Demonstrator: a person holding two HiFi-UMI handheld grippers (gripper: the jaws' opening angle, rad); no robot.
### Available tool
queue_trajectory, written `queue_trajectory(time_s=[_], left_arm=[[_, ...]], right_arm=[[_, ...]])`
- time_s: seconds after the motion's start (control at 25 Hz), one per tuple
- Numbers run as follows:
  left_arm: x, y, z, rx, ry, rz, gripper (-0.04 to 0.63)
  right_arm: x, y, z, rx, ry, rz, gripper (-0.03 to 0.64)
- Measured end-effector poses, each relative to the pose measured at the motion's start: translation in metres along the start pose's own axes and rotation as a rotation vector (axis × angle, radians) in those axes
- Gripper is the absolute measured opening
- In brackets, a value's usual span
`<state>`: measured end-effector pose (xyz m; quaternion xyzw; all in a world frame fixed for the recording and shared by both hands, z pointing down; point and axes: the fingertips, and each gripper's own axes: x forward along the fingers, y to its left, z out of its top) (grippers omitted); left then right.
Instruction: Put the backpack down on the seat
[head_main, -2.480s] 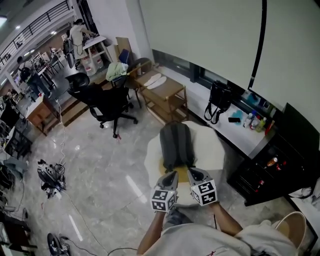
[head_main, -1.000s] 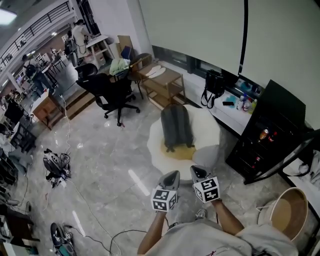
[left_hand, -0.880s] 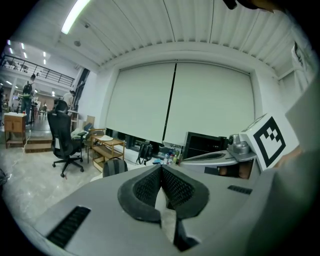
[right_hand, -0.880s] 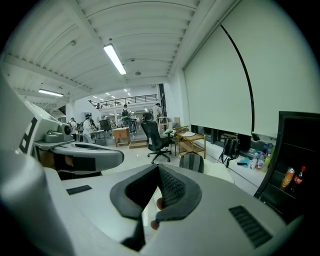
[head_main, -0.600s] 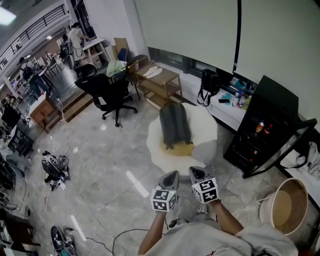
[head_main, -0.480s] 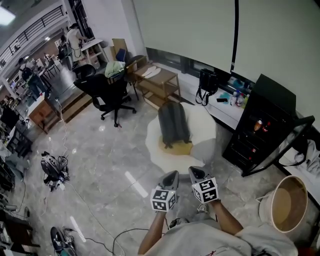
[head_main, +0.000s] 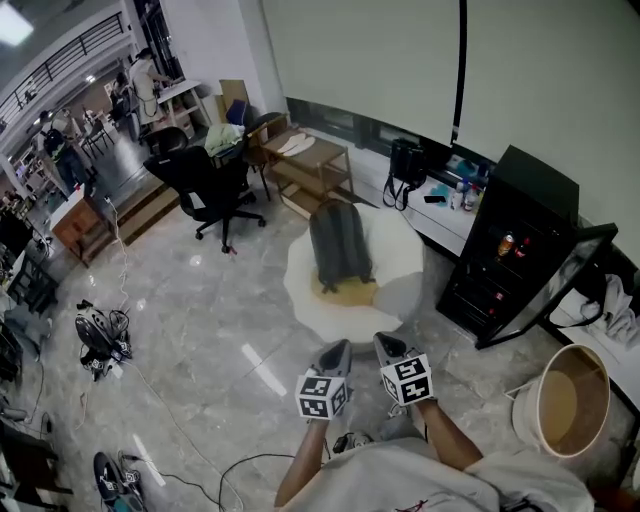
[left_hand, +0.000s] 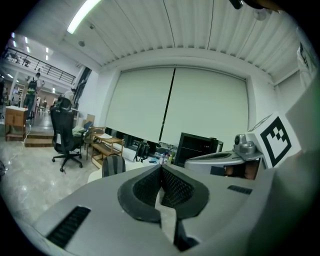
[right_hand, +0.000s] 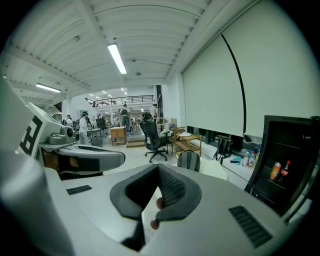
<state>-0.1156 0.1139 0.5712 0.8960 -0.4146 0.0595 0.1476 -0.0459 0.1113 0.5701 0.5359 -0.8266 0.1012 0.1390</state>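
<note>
The left gripper (left_hand: 161, 172) had its two black ribbed pads pressed together with nothing between them; the right gripper (right_hand: 157, 172) was closed and empty in the same way; in the head view the two were held side by side low in front of the person, their tips pointing toward the seat; the left one's cube (head_main: 320, 396) and the right one's (head_main: 410, 380) were white and printed with black square marker patterns, the only print sharp enough to make out, and a pattern rather than words; ahead of them, across a stretch of glossy marble floor (head_main: 200, 300) and well apart from both grippers, the backpack (head_main: 340, 243) rested on the seat (head_main: 398, 262); it was dark grey, long and narrow with a rounded top, its face divided into lengthwise padded ribs; the seat was cream-white, broad and rounded with a wavy edge, and a yellowish patch (head_main: 345, 291) showed just below the bag's lower end; beyond stood a wooden shelf unit (head_main: 315, 165) and a black office chair (head_main: 210, 190); a black bag (head_main: 404, 165) sat on a white ledge (head_main: 440, 218); to the right, a black cabinet (head_main: 535, 185) held bottles (head_main: 505, 244) whose labels were too small to read; a round tan tub (head_main: 560, 405) stood nearest the person.
</note>
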Motion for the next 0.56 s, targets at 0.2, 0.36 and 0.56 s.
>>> queue_trajectory(time_s=[0.2,0.36,0.56], left_arm=[[-0.009,-0.004,-0.005,0.002,-0.003,0.003,0.031],[-0.010,-0.006,-0.004,0.010,-0.003,0.002,0.031],[-0.011,-0.013,-0.003,0.016,-0.005,-0.001,0.031]], right_arm=[[-0.006,0.005,-0.005,0.000,-0.002,-0.005,0.028],[-0.009,0.007,-0.004,-0.002,-0.007,-0.002,0.028],[-0.015,0.004,-0.006,-0.006,-0.002,-0.002,0.027]])
